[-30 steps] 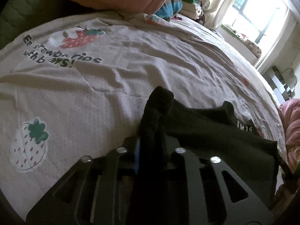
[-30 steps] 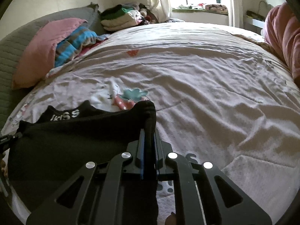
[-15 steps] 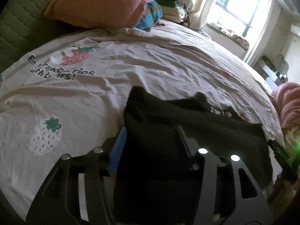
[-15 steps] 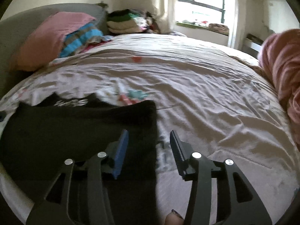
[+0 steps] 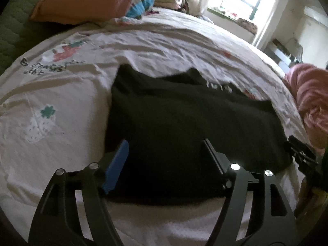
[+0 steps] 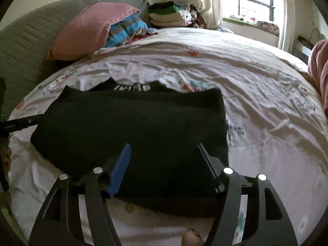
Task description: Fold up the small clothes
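A small black garment (image 5: 184, 127) lies flat on the bed, folded over itself, with white lettering on the layer that shows at its far edge; it also shows in the right wrist view (image 6: 133, 127). My left gripper (image 5: 164, 149) is open and empty, above the garment's near left part. My right gripper (image 6: 164, 149) is open and empty, above its near right part. The right gripper's body shows at the right edge of the left wrist view (image 5: 301, 153). The left gripper's body shows at the left edge of the right wrist view (image 6: 18, 123).
The bed has a pale strawberry-print sheet (image 5: 61, 94). A pink pillow (image 6: 92, 28) and a striped blue cloth (image 6: 127, 30) lie at the headboard. Folded clothes (image 6: 168, 16) are stacked by the window. A pink blanket (image 5: 311, 98) lies at the right.
Both grippers were shut on the garment's corners a second ago. They have opened, let it go and drawn back. The garment now lies flat on the bed.
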A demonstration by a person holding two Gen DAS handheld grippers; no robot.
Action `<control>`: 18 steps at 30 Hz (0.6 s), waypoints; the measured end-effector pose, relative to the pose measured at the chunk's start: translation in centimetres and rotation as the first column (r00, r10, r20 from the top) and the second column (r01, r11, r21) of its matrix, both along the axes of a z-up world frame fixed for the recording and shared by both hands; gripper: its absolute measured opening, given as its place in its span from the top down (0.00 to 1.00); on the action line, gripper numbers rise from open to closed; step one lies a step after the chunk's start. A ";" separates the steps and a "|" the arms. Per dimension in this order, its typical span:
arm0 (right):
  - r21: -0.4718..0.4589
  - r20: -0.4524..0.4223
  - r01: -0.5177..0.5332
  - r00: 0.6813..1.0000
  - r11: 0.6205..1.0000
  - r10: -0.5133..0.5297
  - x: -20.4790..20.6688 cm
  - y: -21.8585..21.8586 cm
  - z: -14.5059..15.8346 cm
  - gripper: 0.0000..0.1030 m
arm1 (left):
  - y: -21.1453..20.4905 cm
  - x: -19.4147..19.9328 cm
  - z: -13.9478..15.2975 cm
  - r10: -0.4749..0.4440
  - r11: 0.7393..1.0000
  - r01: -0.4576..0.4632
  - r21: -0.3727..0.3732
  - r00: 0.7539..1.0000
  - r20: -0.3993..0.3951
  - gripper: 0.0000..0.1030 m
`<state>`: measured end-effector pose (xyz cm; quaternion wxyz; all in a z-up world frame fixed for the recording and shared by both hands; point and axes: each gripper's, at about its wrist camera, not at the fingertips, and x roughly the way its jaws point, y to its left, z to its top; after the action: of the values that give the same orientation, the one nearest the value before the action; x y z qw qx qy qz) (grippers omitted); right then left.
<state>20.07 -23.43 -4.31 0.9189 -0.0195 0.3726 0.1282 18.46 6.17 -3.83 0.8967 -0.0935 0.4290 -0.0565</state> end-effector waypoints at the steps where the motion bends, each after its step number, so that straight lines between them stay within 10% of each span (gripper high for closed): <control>1: 0.002 -0.016 0.002 1.000 1.000 -0.002 -0.2 0.0 -0.3 0.38 | -0.3 -0.2 -0.3 -0.009 1.000 0.009 0.006 1.000 -0.011 0.37; 18: -0.026 -0.139 0.038 0.989 0.999 -0.041 -1.3 -1.3 -3.2 0.37 | -1.2 -2.2 -2.2 -0.043 0.998 0.046 0.051 0.997 -0.057 0.35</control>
<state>18.72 -24.77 -7.55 0.8926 -0.0139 0.4378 0.1067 16.31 4.96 -6.05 0.8849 -0.0620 0.4574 -0.0628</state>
